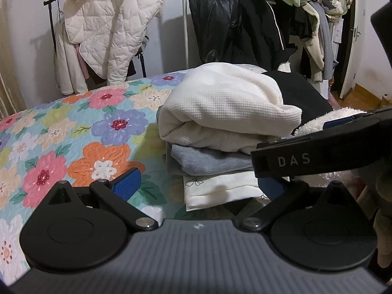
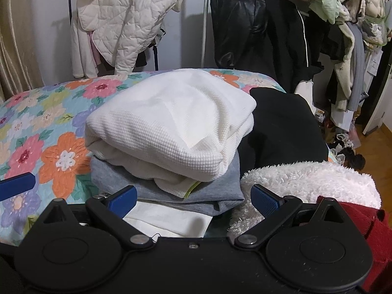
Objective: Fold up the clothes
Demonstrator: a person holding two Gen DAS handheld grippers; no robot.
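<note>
A: Where does the folded pile sit?

B: On the bed [image 1: 73, 132], toward its right side, on the floral quilt. The pile has three layers: a white waffle-knit garment [image 2: 171, 125] on top, a grey garment [image 2: 196, 191] under it, and a white printed garment [image 1: 220, 188] at the bottom, lying flat on the quilt.

A: And beside the pile?

B: A black garment [image 2: 284, 127] lies just right of it, touching the waffle-knit top. Nearer the cameras, at the bed's right edge, there is a fluffy white fleece [image 2: 313, 181], with a red knit item [image 2: 362, 223] beside it at the right margin of the right wrist view.

A: What of the left claw [image 1: 198, 183]?

B: It is released. Its blue-padded fingers [image 1: 127, 183] stand wide apart, with the near end of the pile between them, and they grip nothing. Whether a pad touches the cloth cannot be told.

A: The right claw [image 2: 193, 198]?

B: Also spread and holding nothing. The left pad sits in front of the grey layer, the right pad against the fleece. In the left wrist view the right claw's body crosses the right side of the frame, above the fleece, with the letters "DAS" on it.

A: Behind the bed?

B: A cream quilted jacket [image 1: 110, 27] hangs on a rack by the wall, black jackets [image 1: 232, 27] hang on a white frame, and a crowded clothes rail [image 2: 348, 31] fills the far right.
</note>
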